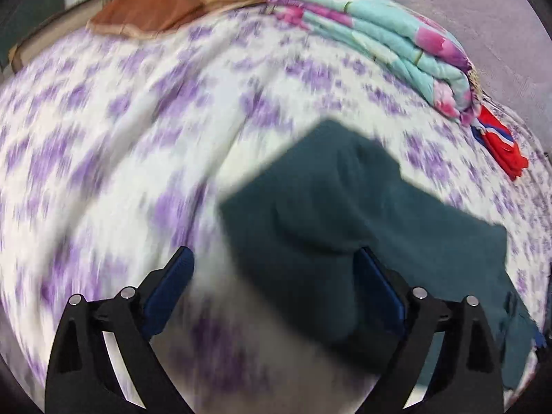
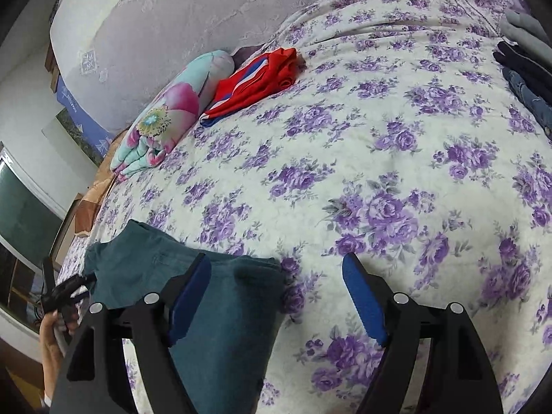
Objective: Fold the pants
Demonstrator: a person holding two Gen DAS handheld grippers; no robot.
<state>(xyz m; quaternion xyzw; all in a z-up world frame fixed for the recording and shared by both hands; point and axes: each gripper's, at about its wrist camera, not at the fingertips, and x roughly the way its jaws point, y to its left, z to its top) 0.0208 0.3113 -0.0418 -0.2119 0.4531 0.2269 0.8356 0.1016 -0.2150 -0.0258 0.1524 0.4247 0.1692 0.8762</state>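
Dark teal pants [image 1: 345,214] lie folded on the bed's purple-flowered sheet [image 1: 138,138]. My left gripper [image 1: 274,258] is open and empty, its right finger over the pants' near edge and its left finger over bare sheet; this view is blurred. In the right wrist view the pants [image 2: 207,310] lie at the lower left. My right gripper [image 2: 276,265] is open and empty, its left finger over the pants and its right finger over the sheet [image 2: 396,172]. The left gripper [image 2: 65,293] shows at the far left beside the pants.
A folded turquoise and pink quilt [image 1: 379,34] [image 2: 165,117] and a red, white and blue garment [image 1: 500,145] [image 2: 262,79] lie by the wall. A brown cloth [image 1: 165,7] lies at the far edge. Dark jeans [image 2: 528,79] are piled at the right.
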